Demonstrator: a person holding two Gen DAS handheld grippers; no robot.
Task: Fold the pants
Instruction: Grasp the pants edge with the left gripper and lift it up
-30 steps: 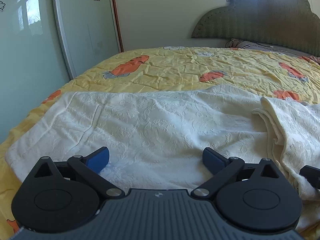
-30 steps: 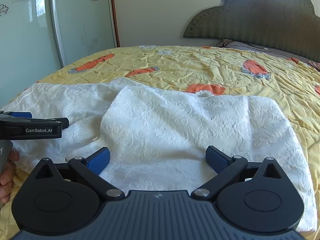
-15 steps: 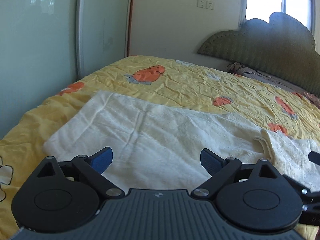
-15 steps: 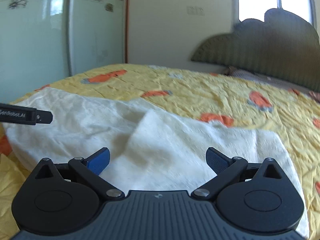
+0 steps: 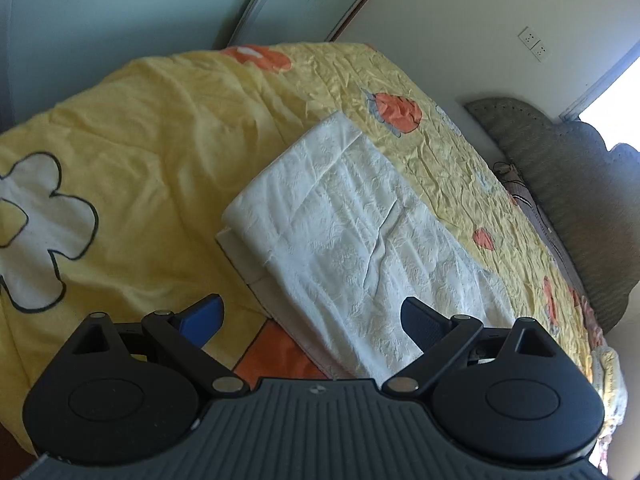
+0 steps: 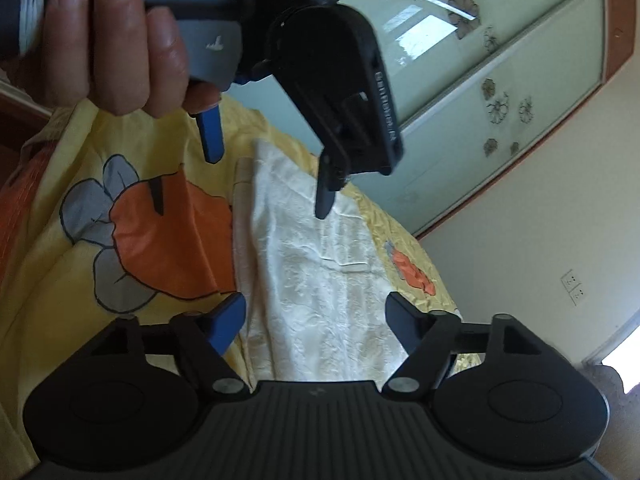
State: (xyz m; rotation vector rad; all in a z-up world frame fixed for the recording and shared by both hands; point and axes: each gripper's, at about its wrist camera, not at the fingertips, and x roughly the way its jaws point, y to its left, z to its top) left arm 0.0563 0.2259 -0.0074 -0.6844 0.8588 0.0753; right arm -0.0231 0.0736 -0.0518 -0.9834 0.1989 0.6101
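A: Status? Where are the pants [image 5: 352, 236]?

B: Centre of the left wrist frame, flat on the yellow bedspread [image 5: 152, 128]. Folded white stack, layered edges showing at its left end. In the right wrist view they run up the middle of the frame.

A: Grippers?

B: Left gripper [image 5: 312, 316] fingers spread wide, nothing between them, held above the near end of the pants; contact, cannot tell. Right gripper [image 6: 316, 320] also spread, empty, over the pants. Top of the right wrist frame shows the left gripper from outside, in the person's hand [image 6: 116, 40], blue fingers apart, clear of the cloth.

A: Progress?

B: I'd judge it mostly done: compact stack, nothing gripped. Maybe one more fold or a tidy of the offset lower layer; can't say for sure.
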